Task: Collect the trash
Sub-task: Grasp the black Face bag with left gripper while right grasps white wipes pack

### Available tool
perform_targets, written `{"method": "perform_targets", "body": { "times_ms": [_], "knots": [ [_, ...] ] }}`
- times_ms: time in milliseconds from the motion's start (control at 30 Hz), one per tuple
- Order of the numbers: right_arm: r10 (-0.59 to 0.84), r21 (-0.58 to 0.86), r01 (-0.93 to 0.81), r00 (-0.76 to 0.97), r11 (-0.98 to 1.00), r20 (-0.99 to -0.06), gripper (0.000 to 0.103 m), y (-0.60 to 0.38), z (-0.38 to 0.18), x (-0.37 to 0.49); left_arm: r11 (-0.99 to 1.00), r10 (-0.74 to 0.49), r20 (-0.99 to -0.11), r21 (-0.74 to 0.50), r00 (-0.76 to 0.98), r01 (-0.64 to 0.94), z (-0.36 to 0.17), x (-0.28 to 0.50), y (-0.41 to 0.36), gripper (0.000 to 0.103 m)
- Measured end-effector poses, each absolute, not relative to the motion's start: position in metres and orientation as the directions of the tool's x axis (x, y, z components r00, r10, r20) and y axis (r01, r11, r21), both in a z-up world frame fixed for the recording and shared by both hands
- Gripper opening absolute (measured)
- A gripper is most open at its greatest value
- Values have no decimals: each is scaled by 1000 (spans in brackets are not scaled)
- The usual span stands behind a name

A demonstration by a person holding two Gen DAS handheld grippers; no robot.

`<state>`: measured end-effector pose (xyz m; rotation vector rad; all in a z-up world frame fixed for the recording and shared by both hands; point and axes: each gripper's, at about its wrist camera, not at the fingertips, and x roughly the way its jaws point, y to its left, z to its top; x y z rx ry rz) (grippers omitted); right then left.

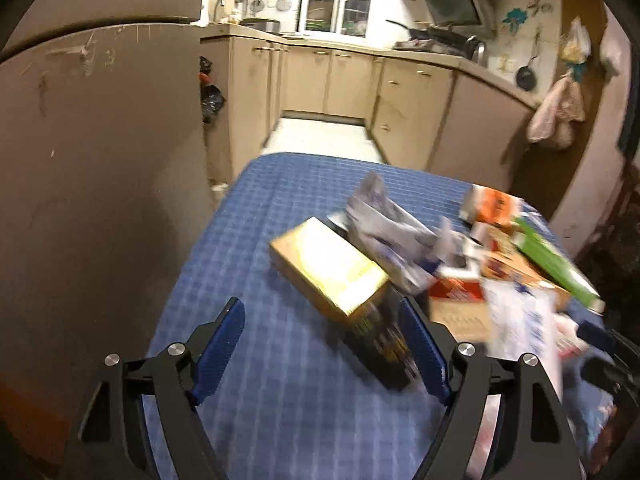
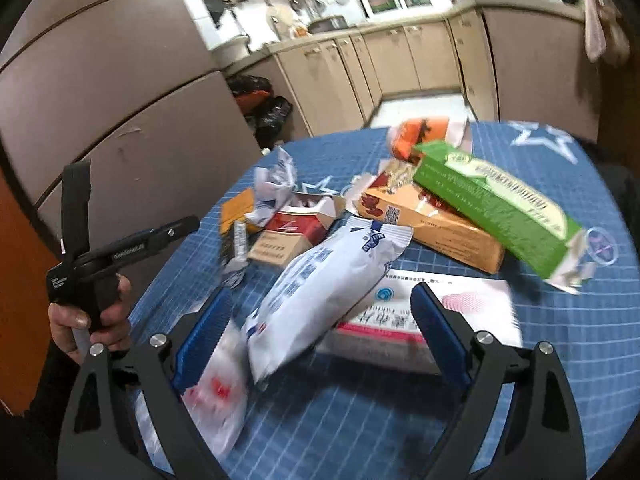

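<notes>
The trash lies heaped on the blue checked table [image 2: 560, 360], a loose pile with nothing bagged yet. The left gripper [image 1: 320, 344] hangs over the near edge with its jaws wide and nothing pressed between them. A gold box [image 1: 328, 268] sits just ahead, its dark end reaching in between the fingers without being pinched, which looks like lining up for a grab.

The right gripper [image 2: 320, 320] is also spread wide. A white packet [image 2: 320, 284] slants across the gap between its fingers, resting on a white-and-pink box [image 2: 452, 312] below, but the pads stand clear of it — framed, not gripped. Behind it a green carton [image 2: 496, 200] leans across an orange box [image 2: 432, 220], propped rather than flat, so lifting the lower one would likely tip it. A red pack [image 2: 288, 232] and crumpled paper [image 2: 276, 184] lie to the left.

A hand [image 2: 92, 316] holds the left tool's grip. Dark bags [image 2: 264, 108] sit on the floor by the cabinets, perhaps for the trash.
</notes>
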<state>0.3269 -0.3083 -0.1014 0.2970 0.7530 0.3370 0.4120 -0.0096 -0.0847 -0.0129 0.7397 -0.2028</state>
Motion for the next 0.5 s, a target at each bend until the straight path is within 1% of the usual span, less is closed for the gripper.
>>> {"method": "perform_targets", "body": {
  "times_ms": [100, 233, 267, 333, 400, 500],
  "knots": [
    [428, 417, -185, 657, 890, -620, 87, -306, -112, 340, 983, -181, -688, -121, 703, 135, -89, 437, -11, 80],
    [459, 441, -199, 628, 875, -629, 87, -299, -120, 350, 994, -107, -718, -56, 688, 97, -99, 467, -21, 80],
    [465, 445, -202, 624, 873, -628, 85, -299, -122, 351, 995, -94, -728, -52, 679, 81, -100, 470, -21, 80],
    [470, 448, -208, 626, 870, -622, 75, -298, -124, 352, 993, -122, -735, -83, 668, 90, -94, 465, -16, 80],
    [491, 472, -210, 614, 856, -618, 52, -301, -127, 353, 988, -151, -725, -116, 671, 98, -88, 448, -11, 80],
    [537, 524, -217, 596, 823, -597, 43, -308, -132, 355, 976, -219, -725, -164, 653, 145, -88, 416, -14, 81]
  ]
}}
